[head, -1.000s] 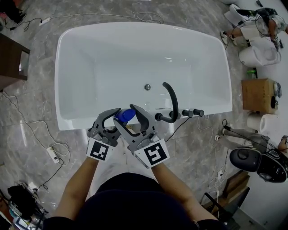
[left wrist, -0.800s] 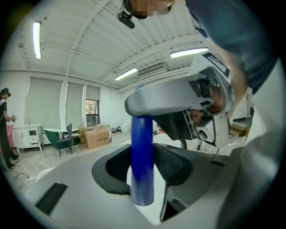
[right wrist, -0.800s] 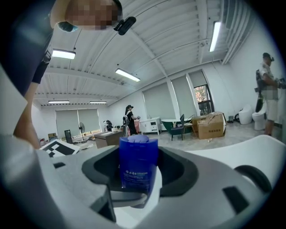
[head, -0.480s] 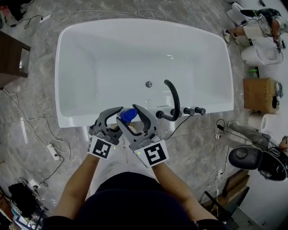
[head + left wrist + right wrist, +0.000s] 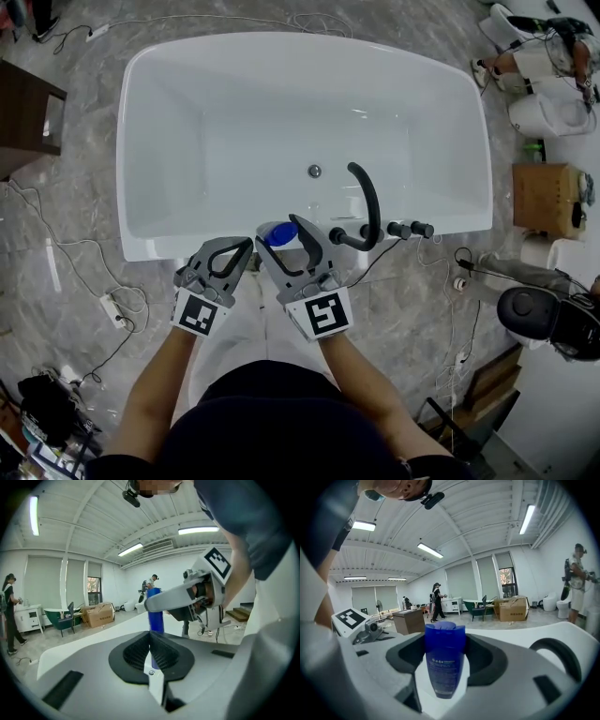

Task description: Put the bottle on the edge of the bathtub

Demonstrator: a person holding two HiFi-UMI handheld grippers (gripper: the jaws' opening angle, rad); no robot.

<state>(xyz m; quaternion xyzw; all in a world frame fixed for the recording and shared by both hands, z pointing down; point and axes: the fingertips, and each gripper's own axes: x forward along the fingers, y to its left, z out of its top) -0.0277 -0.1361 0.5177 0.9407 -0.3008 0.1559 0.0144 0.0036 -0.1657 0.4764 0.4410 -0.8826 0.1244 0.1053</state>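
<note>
Now the right gripper (image 5: 284, 237) is clamped on the blue bottle (image 5: 445, 660), holding it upright over the bathtub's near rim (image 5: 178, 251), just left of the black faucet (image 5: 367, 202). White label print is too blurred to read. The left gripper (image 5: 151, 641), just left of the bottle, has just been closing; its jaws meet on nothing.

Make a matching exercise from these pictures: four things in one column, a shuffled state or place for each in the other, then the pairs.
1 left tongs
2 right tongs
3 tap
4 drain

A in the bottom of the bathtub
B shut, empty
C black, on the near rim
D shut on the blue bottle

Pairs: 1-B, 2-D, 3-C, 4-A.
The left tongs have just been closing, nothing between them.
</note>
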